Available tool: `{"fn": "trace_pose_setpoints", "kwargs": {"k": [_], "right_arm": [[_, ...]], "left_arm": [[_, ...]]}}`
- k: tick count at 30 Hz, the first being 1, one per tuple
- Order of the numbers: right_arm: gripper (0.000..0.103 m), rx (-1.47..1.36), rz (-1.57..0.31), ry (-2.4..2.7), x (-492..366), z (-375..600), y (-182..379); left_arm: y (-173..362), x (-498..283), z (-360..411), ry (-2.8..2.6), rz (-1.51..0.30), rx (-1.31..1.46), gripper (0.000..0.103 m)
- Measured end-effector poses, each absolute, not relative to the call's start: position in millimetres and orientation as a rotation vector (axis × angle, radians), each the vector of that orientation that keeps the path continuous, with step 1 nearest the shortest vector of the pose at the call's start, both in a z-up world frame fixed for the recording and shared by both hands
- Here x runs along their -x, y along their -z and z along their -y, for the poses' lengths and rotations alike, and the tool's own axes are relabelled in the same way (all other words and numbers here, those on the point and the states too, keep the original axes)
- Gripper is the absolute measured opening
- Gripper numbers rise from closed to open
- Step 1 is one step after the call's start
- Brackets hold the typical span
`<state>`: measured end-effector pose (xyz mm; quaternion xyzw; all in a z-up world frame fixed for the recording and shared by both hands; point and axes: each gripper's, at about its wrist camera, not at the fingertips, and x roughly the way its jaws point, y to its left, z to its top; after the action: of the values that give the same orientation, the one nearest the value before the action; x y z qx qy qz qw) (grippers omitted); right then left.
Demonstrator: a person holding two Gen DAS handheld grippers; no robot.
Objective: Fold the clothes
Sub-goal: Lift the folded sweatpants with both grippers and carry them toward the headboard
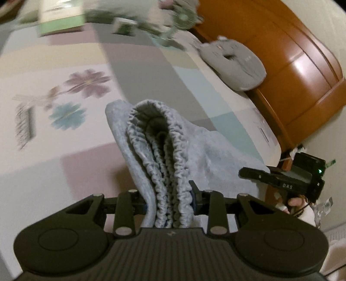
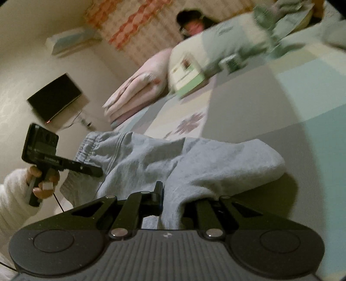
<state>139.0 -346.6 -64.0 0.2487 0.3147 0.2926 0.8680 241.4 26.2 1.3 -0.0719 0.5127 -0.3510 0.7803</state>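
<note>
Central bed surface, a pastel patchwork bedspread with flower prints [image 1: 82,86], lies open — room to pass. Far edge obstructed: green-and-white box [image 1: 61,20], blurred clutter beside it. Grey ring-shaped cushion [image 1: 235,62] occupies the side by the orange wooden headboard [image 1: 287,64]. Folded pink blankets [image 2: 138,86] block the opposite corner.

Beyond the grey trousers [image 1: 164,155], the clutter at the far end of the bed [image 1: 151,71] is smeared past telling: a green-and-white box [image 1: 61,19] and greenish shapes [image 1: 173,26]. The trousers' cloth hides the right hand-held gripper [image 2: 173,201]'s right finger. The wooden headboard [image 1: 287,54] runs off the picture's edge.
</note>
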Motion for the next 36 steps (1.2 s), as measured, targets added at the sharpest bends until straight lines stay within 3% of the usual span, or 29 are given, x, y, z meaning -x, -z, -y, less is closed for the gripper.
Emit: {"fn": "trace_pose_setpoints", "kwargs": {"k": [22, 36], "right_arm": [[0.012, -0.517, -0.437, -0.017, -69, 533, 57], [0.012, -0.567, -0.347, 0.144, -85, 549, 85]], "left_arm": [[-9, -359, 334, 1.029, -1.06, -0.157, 0.031], [-44, -376, 460, 0.993, -0.932, -0.328, 0.031]]}}
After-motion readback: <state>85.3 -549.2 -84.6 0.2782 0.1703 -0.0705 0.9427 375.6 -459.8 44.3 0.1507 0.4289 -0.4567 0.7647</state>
